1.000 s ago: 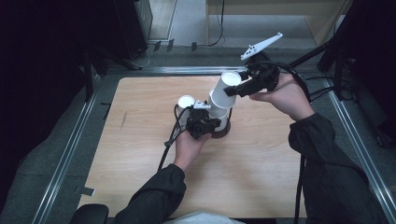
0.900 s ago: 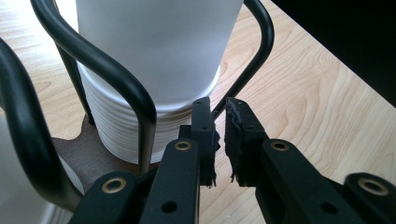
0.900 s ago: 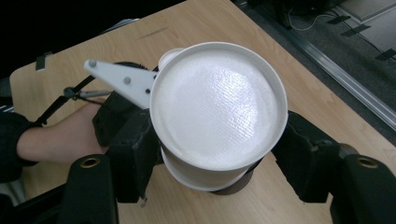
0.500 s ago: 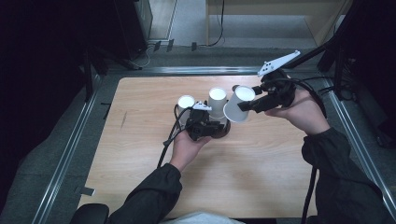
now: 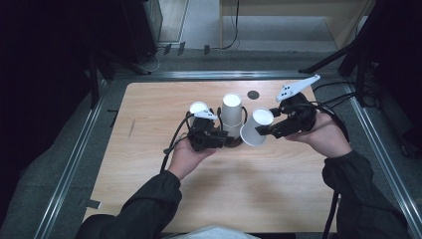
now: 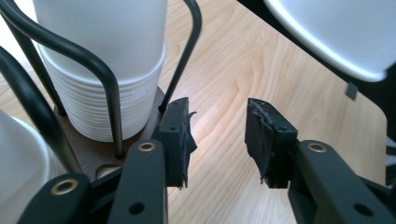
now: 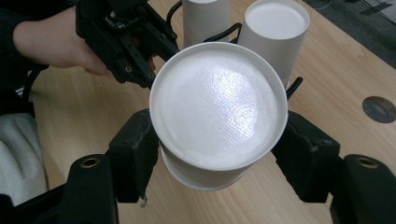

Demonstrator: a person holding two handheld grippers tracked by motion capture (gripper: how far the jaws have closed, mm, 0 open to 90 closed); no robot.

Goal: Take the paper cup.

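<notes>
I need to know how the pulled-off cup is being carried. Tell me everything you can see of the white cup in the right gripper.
The white cup looks like a plain paper cup with a recessed, faintly textured base and a rolled rim. It is tilted on its side above the wooden table, base towards the gripper's camera. The right gripper clamps its wall, one black finger on each side. It hangs just right of the stacked cups, seemingly apart from them.

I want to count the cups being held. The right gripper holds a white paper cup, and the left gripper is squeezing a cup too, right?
Not quite. The right gripper does hold the white paper cup, but the left gripper is squeezing nothing: the left gripper view shows only bare table between its jaws, which have just been opening beside the cup stack.
</notes>
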